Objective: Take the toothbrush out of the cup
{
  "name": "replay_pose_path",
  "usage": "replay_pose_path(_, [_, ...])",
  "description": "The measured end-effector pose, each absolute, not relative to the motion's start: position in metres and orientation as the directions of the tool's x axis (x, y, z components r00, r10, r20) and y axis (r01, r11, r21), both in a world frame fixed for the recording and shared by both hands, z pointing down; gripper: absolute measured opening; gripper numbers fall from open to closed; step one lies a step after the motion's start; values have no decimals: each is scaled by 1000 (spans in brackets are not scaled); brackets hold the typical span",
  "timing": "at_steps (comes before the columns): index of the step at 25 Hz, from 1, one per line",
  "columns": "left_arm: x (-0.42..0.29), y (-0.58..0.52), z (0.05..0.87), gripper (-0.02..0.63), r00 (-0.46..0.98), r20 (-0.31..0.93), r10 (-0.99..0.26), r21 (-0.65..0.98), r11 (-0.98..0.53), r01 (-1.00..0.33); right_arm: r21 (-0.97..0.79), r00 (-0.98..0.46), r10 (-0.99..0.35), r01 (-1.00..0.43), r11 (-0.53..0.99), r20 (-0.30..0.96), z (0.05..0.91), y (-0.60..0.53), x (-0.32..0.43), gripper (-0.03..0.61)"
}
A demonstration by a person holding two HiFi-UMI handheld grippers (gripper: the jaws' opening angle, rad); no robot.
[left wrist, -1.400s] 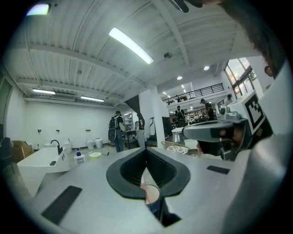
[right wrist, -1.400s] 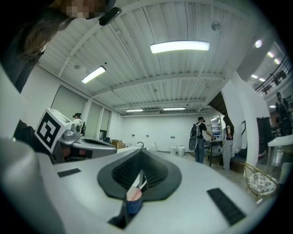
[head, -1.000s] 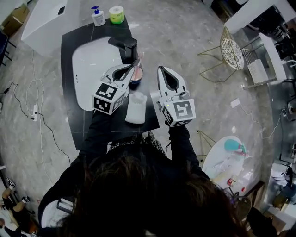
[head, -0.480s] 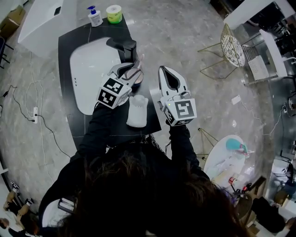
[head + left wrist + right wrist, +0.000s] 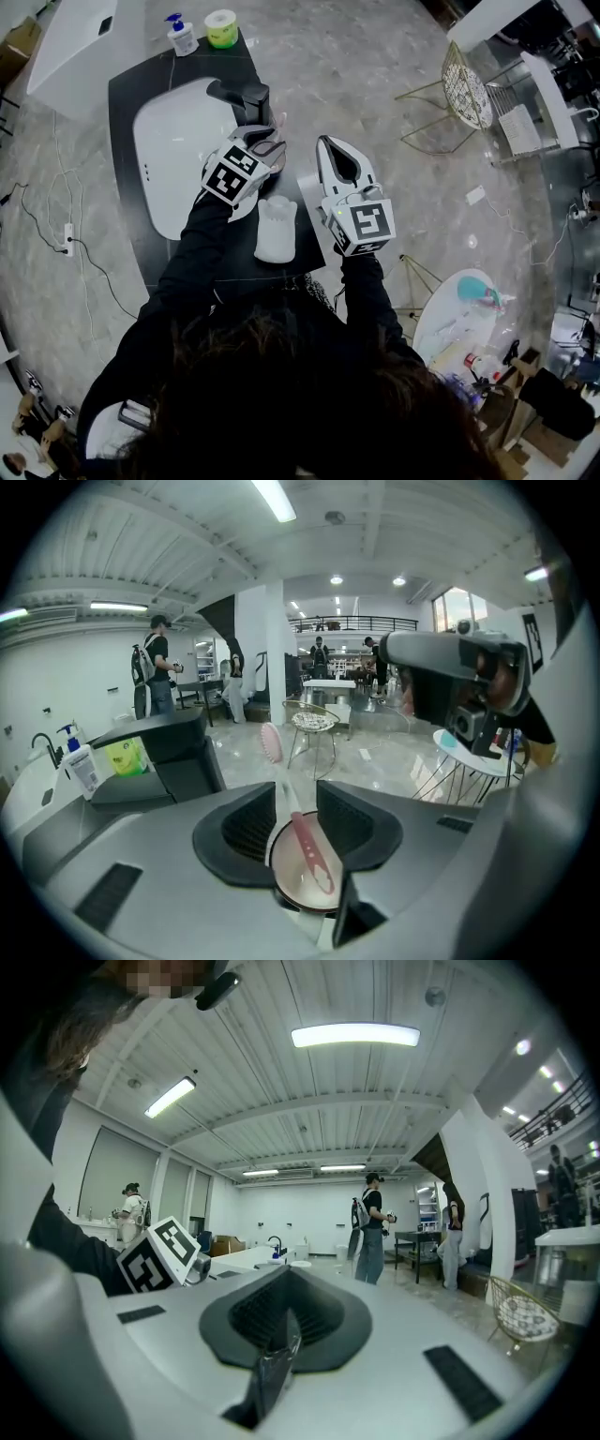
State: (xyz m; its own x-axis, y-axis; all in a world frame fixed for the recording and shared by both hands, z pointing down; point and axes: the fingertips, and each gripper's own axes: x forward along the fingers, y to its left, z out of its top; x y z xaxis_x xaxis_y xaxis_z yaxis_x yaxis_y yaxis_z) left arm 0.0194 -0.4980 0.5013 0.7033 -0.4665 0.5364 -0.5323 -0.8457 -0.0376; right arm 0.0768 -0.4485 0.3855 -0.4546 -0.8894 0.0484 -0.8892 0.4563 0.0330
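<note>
Shows one dark counter (image 5: 125, 112) with one white sink (image 5: 173, 159) sunk in it. Finds two grippers over its right edge: left gripper (image 5: 270, 143) with jaws just opened wide, right gripper (image 5: 284, 1288) pinched shut on nothing. Counts one white cloth (image 5: 277, 230) near the front edge, one cup (image 5: 286, 878) beside the sink, and one pink toothbrush (image 5: 302, 836) standing in that cup, between the left jaws, unpinched.

We see a pink toothbrush (image 5: 309, 850) in a cup (image 5: 286, 872) that is pale pink inside. Our left gripper (image 5: 267, 145) and right gripper (image 5: 336, 155) are white, with black-and-white square markers. The counter (image 5: 127, 103) is black, its sink (image 5: 178, 159) white.
</note>
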Motion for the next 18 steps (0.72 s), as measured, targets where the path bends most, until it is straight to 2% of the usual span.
replay_pose_path(8, [25,-504,514,123,685,564,-461,-4,-831,-556,30,-447,-893,-893,449,58,389,-452,80,5])
replay_pose_path(12, [23,-507,514,67,678,563,-472,2,-820,-572,29,-444,-894,-895,446,57,390,-451,83,5])
replay_pose_path(18, [19,-509,512,44,688,550,-473,48,-805,-591,30,-454,-889,-889,457,60,392,-451,78,4])
